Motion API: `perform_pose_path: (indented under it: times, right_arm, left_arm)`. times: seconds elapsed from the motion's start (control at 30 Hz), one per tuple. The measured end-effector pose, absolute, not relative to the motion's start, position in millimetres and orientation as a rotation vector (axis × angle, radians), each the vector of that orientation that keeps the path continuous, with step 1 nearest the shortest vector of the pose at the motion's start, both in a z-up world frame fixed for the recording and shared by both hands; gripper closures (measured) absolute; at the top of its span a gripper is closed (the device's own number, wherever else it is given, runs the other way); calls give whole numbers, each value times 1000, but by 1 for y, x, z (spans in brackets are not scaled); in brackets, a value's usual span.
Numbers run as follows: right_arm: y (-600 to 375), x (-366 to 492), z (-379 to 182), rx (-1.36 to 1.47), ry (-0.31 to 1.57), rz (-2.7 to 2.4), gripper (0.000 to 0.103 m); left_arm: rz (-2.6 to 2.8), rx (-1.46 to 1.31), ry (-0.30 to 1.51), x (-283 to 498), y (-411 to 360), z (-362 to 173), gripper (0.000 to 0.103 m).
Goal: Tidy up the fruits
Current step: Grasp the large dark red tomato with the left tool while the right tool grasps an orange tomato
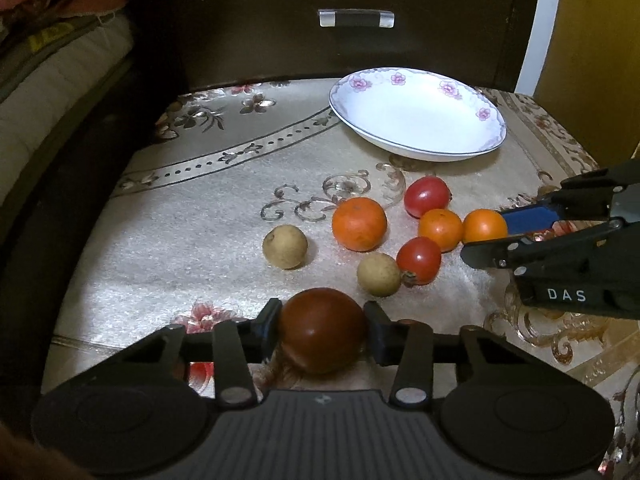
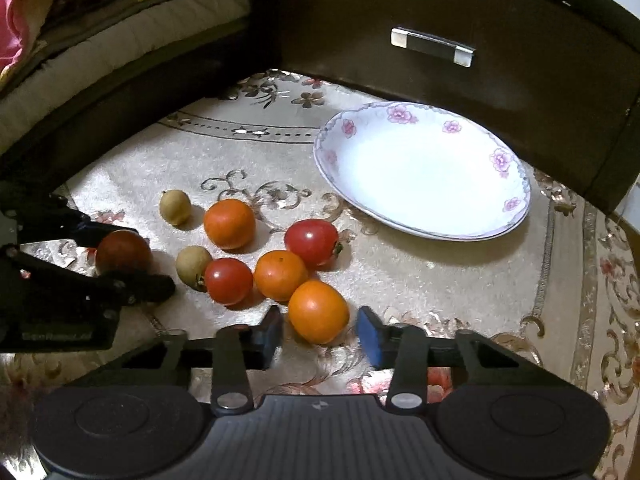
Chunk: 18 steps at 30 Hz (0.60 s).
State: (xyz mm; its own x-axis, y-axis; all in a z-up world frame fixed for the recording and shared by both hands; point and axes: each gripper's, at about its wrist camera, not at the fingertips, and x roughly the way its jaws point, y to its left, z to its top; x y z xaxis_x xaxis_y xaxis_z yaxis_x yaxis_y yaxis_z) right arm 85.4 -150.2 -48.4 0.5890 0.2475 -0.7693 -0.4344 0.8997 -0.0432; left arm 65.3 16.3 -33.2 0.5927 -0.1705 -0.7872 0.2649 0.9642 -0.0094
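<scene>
My left gripper (image 1: 323, 326) is shut on a dark red tomato (image 1: 323, 330), low over the cloth; it also shows in the right wrist view (image 2: 122, 252). My right gripper (image 2: 319, 330) is open around a small orange (image 2: 318, 311), its pads not touching it; this orange also shows in the left wrist view (image 1: 485, 226). On the cloth lie two more oranges (image 2: 229, 223) (image 2: 280, 275), two red tomatoes (image 2: 312, 242) (image 2: 229, 281) and two tan longans (image 2: 175, 207) (image 2: 193, 267). A white floral plate (image 2: 516, 204) stands empty at the back right.
The fruits lie on a gold patterned tablecloth (image 1: 192, 240). A dark drawer front with a metal handle (image 1: 356, 18) rises right behind the plate. A bed with folded bedding (image 1: 52, 60) stands at the left.
</scene>
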Motion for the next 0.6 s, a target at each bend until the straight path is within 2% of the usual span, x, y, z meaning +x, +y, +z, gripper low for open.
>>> perform_pose_path:
  times: [0.6]
  right_arm:
    - [-157, 83, -37, -172, 835, 389, 74]
  left_arm:
    - [-308, 75, 873, 73, 6, -14, 56]
